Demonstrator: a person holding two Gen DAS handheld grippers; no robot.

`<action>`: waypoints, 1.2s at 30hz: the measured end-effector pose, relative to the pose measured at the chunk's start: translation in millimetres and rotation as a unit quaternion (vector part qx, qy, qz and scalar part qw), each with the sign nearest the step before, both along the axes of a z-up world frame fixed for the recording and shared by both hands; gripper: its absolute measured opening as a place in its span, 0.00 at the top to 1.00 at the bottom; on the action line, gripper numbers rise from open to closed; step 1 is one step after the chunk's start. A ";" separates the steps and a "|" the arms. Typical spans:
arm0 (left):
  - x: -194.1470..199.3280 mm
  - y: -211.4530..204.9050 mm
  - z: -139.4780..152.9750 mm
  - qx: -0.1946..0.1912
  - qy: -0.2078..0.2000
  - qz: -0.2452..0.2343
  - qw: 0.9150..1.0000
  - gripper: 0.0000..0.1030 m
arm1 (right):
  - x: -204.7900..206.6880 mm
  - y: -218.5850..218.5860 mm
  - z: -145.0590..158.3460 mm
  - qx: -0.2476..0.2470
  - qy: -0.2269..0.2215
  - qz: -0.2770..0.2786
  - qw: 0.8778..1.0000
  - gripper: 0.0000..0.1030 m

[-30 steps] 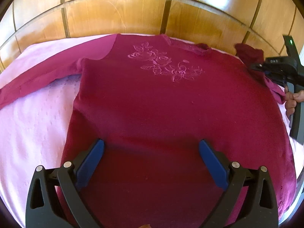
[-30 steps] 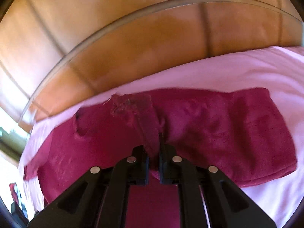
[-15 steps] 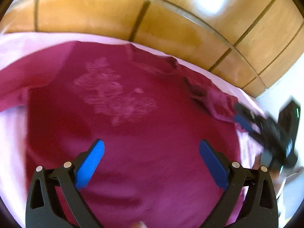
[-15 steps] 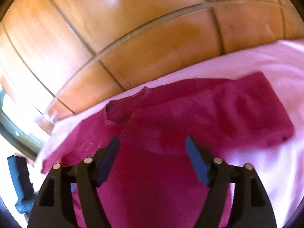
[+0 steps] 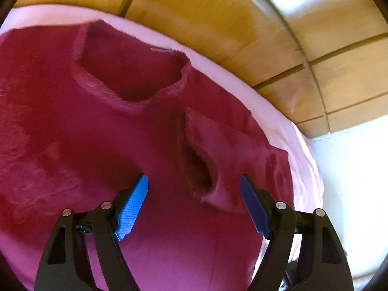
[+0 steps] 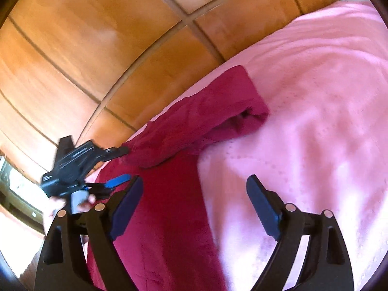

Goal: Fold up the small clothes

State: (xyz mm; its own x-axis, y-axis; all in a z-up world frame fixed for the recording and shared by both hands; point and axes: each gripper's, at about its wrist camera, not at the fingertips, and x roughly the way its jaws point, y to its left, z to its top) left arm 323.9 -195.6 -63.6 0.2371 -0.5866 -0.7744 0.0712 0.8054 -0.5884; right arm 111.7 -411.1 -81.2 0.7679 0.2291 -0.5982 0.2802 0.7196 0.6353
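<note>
A magenta sweater (image 5: 97, 145) lies flat on a pink bedspread (image 5: 278, 111), neckline (image 5: 128, 72) toward the wooden wall. One sleeve is folded in over the body, and its cuff (image 5: 201, 160) rests between the blue pads of my left gripper (image 5: 194, 178). Those jaws are closing but the pads stand clear of the cloth. In the right wrist view my right gripper (image 6: 196, 178) hovers over the sweater's side edge (image 6: 169, 218), jaws opening, holding nothing. The folded sleeve (image 6: 206, 116) lies beyond it, and the left gripper (image 6: 122, 163) is at its left end.
Wooden wall panels (image 5: 242, 24) run close behind the bed. Bare pink bedspread (image 6: 315, 97) stretches to the right of the sweater. A hand (image 6: 55, 203) holds the left gripper at the left edge of the right wrist view. A white floor or wall (image 5: 351, 181) shows past the bed's corner.
My right gripper let go of the sleeve cuff, opened wide and swung right. My left gripper travelled from the sweater's body up to the neckline and the dropped cuff, its jaws narrowing.
</note>
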 end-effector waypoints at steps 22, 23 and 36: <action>-18.9 87.1 124.0 -0.052 -0.199 0.030 0.978 0.93 | 80.1 -31.6 -48.7 0.370 -0.109 -0.040 0.922 0.02; -20.2 94.5 121.6 -0.046 -0.199 0.035 0.978 0.94 | 81.7 -33.6 -49.4 0.367 -0.104 -0.045 0.923 0.02; -29.2 185.7 13.7 0.046 -0.101 0.110 0.988 0.94 | 82.3 -4.3 -39.6 0.266 -0.061 0.001 0.962 0.02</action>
